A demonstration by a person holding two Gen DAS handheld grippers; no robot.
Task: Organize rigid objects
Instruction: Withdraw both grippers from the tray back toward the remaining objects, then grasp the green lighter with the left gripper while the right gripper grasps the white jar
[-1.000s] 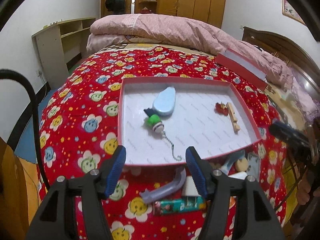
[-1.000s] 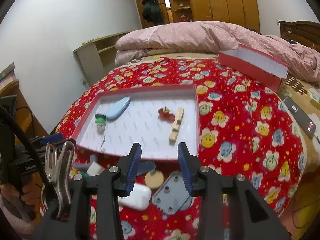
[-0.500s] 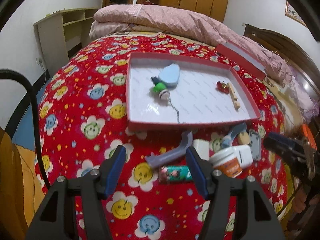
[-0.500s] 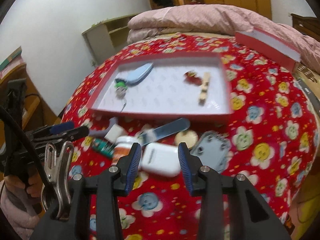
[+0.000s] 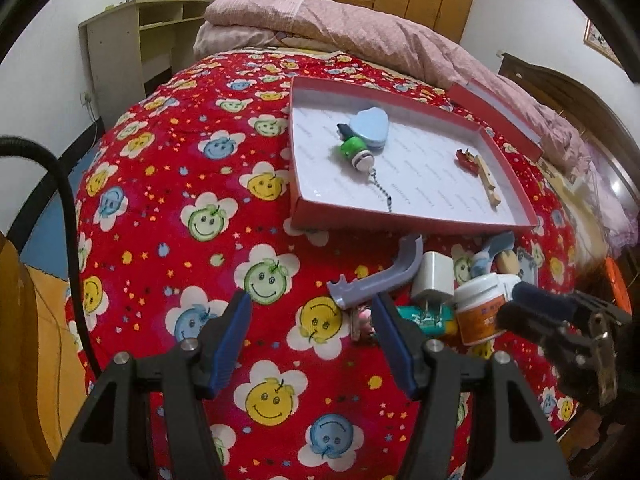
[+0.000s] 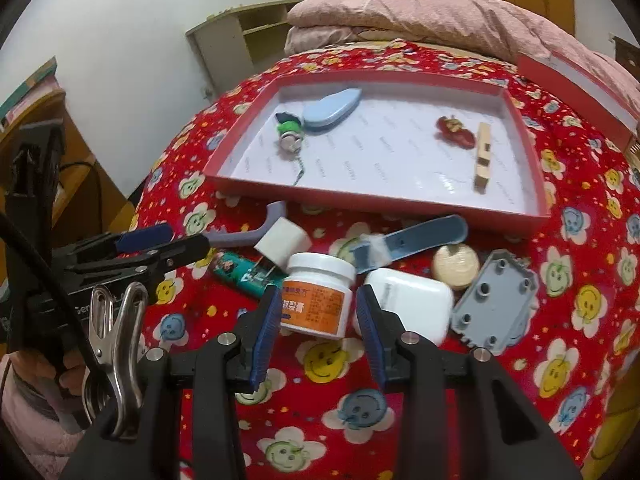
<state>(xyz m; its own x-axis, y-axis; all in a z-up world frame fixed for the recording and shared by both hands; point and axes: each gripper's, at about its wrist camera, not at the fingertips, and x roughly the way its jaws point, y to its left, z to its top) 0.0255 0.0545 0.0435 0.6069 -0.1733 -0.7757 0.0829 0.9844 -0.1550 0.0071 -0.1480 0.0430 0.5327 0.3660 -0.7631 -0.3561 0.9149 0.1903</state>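
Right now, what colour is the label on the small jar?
Orange, on a white jar with a white lid; clearest in the right wrist view.

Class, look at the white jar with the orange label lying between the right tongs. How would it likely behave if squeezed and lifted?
The white jar looks like rigid plastic, so it probably won't deform. Its smooth round wall may slip or twist between the flat pads. It stands upright on soft bedding, so a sideways nudge could tip it.

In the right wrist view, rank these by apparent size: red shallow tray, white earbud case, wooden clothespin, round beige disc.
1. Red shallow tray
2. White earbud case
3. Wooden clothespin and round beige disc: they look alike, and the disc lies nearer the camera, so unranked.
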